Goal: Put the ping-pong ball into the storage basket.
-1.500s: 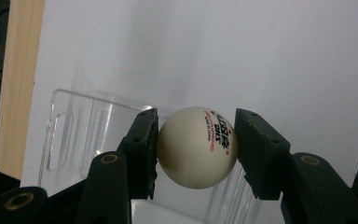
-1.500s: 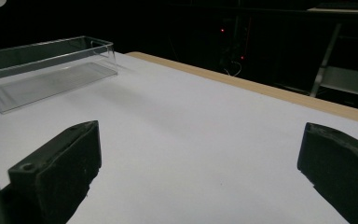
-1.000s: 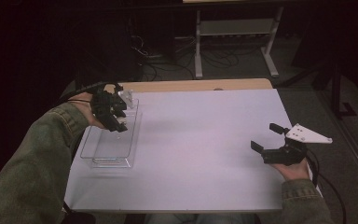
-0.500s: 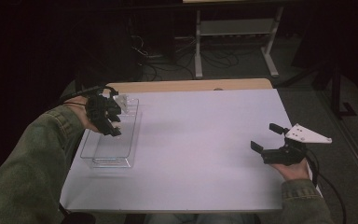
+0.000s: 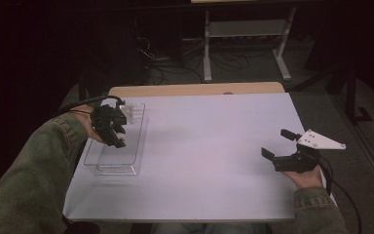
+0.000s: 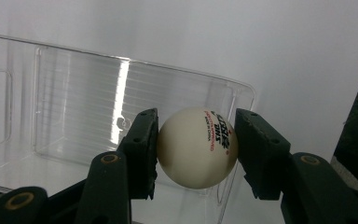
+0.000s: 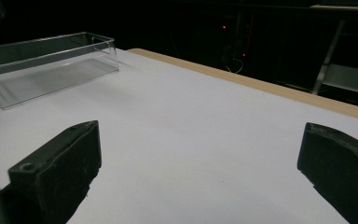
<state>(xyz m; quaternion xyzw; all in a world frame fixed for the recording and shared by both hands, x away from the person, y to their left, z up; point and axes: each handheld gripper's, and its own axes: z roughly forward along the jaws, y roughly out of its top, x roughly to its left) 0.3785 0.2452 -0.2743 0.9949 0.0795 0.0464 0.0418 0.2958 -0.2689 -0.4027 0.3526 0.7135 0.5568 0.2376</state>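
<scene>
A white ping-pong ball with red and black print sits squeezed between the two black jaws of my left gripper, which is shut on it. The ball hangs just above a clear plastic tray. In the high view the left gripper is over the far half of the tray at the table's left side. My right gripper rests low at the right side of the table, open, with nothing between its jaws. From there the tray lies far off at the left.
The white tabletop has a wooden strip along its far edge. Beyond it, in the dark, stand a metal shelf frame and loose cables on the floor. Cables trail from both grippers.
My left gripper has sunk a little toward the tray with the ball still in it. The right gripper has kept still.
</scene>
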